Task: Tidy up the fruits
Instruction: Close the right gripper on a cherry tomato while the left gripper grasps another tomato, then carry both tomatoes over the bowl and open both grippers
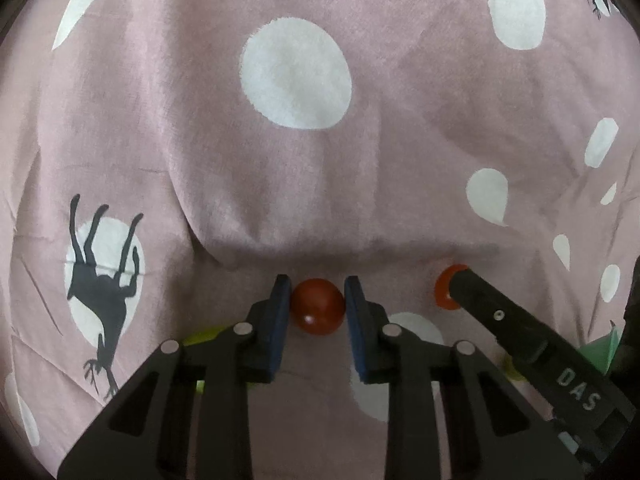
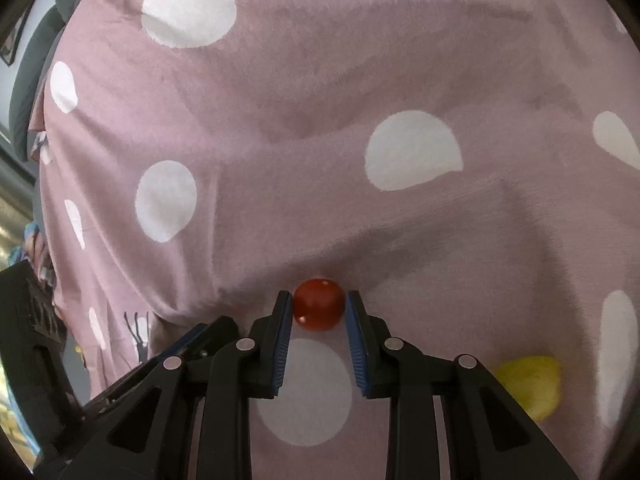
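In the left wrist view my left gripper (image 1: 317,294) is shut on a small red tomato (image 1: 318,307), its blue pads touching both sides. The right gripper's finger reaches in from the right, with a second red tomato (image 1: 445,286) at its tip. In the right wrist view my right gripper (image 2: 319,304) is shut on that red tomato (image 2: 319,305) between its blue pads. A yellow fruit (image 2: 532,386) lies on the cloth at the lower right, half hidden behind the right finger. A yellow-green fruit (image 1: 202,338) peeks out behind the left gripper's left finger.
A pink cloth with white dots (image 1: 296,76) and black deer prints (image 1: 102,292) covers the surface, with folds and a raised bulge behind the tomatoes. A green object (image 1: 600,350) shows at the right edge. The left gripper's body (image 2: 36,340) stands at the left.
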`<state>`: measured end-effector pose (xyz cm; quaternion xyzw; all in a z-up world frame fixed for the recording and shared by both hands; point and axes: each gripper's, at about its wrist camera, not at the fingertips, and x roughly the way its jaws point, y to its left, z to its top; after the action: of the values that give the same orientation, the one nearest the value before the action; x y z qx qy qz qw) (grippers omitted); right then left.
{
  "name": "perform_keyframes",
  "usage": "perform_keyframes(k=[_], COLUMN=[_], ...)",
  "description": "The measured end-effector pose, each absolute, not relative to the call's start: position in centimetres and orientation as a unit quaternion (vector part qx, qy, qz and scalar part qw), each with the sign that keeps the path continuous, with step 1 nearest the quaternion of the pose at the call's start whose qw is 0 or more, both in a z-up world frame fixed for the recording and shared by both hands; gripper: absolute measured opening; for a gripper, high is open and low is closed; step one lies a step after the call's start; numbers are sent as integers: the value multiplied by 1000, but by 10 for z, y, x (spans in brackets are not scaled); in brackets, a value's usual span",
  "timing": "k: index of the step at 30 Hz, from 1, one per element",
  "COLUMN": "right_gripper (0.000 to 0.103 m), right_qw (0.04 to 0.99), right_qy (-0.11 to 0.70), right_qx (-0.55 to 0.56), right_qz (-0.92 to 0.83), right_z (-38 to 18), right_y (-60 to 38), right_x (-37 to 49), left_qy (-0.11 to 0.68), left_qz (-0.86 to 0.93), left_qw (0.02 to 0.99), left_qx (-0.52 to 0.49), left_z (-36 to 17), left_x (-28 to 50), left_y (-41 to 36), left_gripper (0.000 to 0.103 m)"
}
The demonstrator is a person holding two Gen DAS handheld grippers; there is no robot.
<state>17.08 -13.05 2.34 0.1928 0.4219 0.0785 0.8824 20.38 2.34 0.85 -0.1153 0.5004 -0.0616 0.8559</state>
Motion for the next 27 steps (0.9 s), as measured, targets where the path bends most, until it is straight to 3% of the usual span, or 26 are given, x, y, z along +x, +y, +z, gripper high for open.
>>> perform_keyframes(k=[17,27], right_gripper=[29,29], right_qw=[931,947], right_qy=[330,256], right_qx=[154,176], right_qz=[28,-83], right_z=[93,109], right_y=[-152,-224], right_x=[73,-18], left_qy=[422,372], left_qz=[-105,-194], left_qw=[895,905], left_qx=[-97,-69], left_z=[91,126], left_x=[113,51], left_y=[13,-46], left_gripper=[26,27])
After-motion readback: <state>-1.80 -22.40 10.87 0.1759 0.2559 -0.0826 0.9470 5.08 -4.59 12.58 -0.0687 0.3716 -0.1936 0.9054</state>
